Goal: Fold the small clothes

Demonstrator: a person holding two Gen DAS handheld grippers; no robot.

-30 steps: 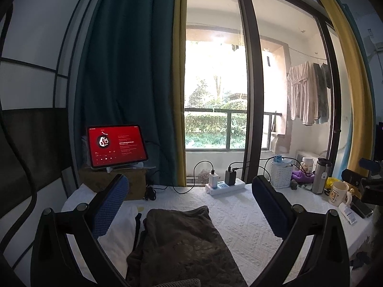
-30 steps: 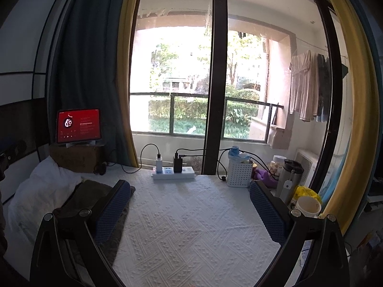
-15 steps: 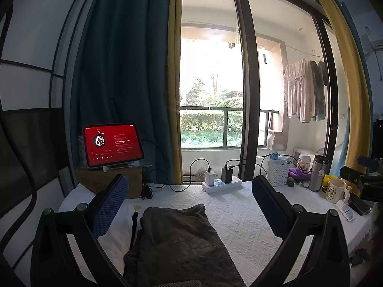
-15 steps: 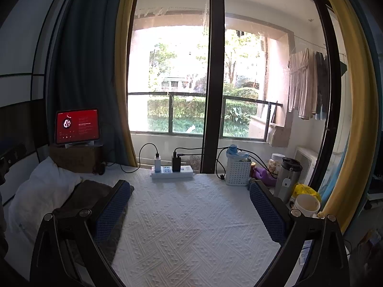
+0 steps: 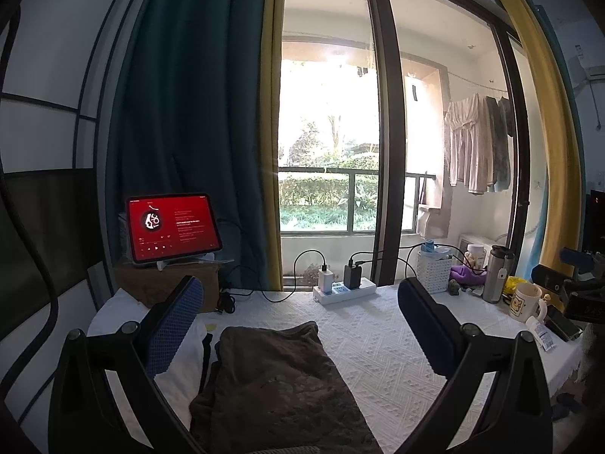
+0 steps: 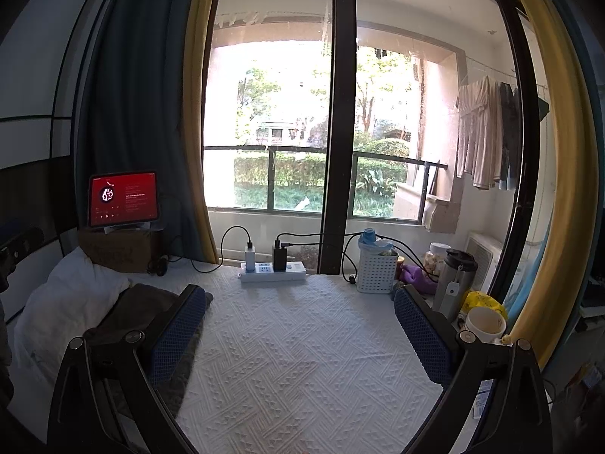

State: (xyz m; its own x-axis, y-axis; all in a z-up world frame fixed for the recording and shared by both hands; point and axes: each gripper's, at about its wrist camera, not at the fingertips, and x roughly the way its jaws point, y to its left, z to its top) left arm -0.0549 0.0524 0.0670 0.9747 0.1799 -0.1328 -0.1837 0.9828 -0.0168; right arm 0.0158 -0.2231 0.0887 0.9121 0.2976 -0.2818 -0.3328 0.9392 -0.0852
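Note:
A dark brown-grey garment [image 5: 280,382] lies flat on the white textured tablecloth [image 5: 378,348], at the left of the table. My left gripper [image 5: 298,325] is open and empty, held above the garment's far end. In the right wrist view the same garment [image 6: 140,310] shows at the left, partly behind the left finger. My right gripper [image 6: 298,336] is open and empty over bare cloth [image 6: 302,359], to the right of the garment.
A white pillow [image 6: 68,302] lies left of the garment. A tablet with a red screen [image 5: 172,225] stands on a cardboard box [image 5: 166,283]. A power strip [image 5: 344,289], white basket [image 6: 376,270], flask [image 6: 453,282] and mug [image 5: 525,300] line the back and right edge.
Both grippers have tilted slightly upward and drifted a little; the garment has not moved. Both stay open.

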